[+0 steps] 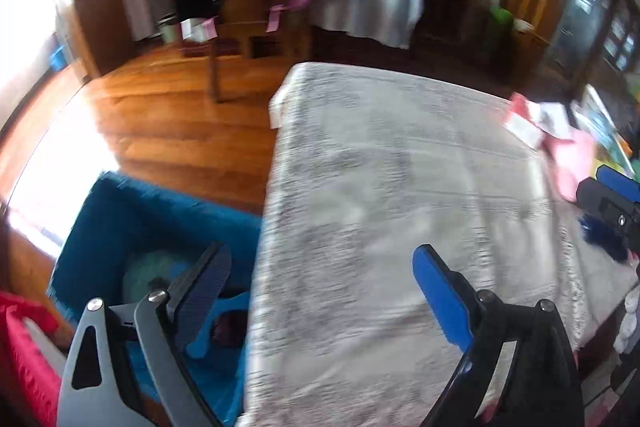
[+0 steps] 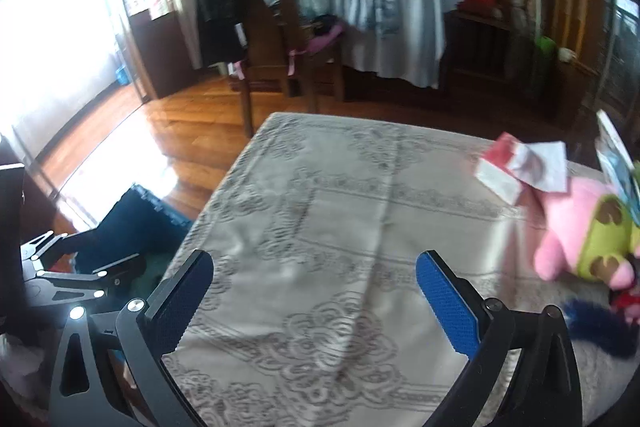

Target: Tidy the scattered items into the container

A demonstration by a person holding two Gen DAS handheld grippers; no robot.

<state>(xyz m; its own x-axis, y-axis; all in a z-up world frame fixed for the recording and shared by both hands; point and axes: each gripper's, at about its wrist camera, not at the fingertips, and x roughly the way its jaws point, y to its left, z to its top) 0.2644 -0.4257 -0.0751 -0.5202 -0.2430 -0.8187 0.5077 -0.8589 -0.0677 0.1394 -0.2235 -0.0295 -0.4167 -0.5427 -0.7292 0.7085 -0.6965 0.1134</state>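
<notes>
Left wrist view: the left hand-held gripper (image 1: 320, 291) is spread wide and empty over the surface (image 1: 400, 187)'s left edge; the blue container (image 1: 120, 211) sits on the floor below-left, something pale green inside. Right wrist view: the right hand-held gripper (image 2: 316, 291) is also spread, empty — the pink plush toy (image 2: 576, 231) in a green patterned outfit lies far right on the cloth, beside a dark blue fuzzy item (image 2: 600, 327).

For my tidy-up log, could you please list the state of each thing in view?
Left hand-held gripper: open, holding nothing.
Right hand-held gripper: open, holding nothing.
Blue fabric storage bin: on the floor beside the table, open-topped, items already inside.
Pink plush toy with green top: lying on the patterned grey tablecloth.
Red-and-white paper packet: lying on the tablecloth.
</notes>
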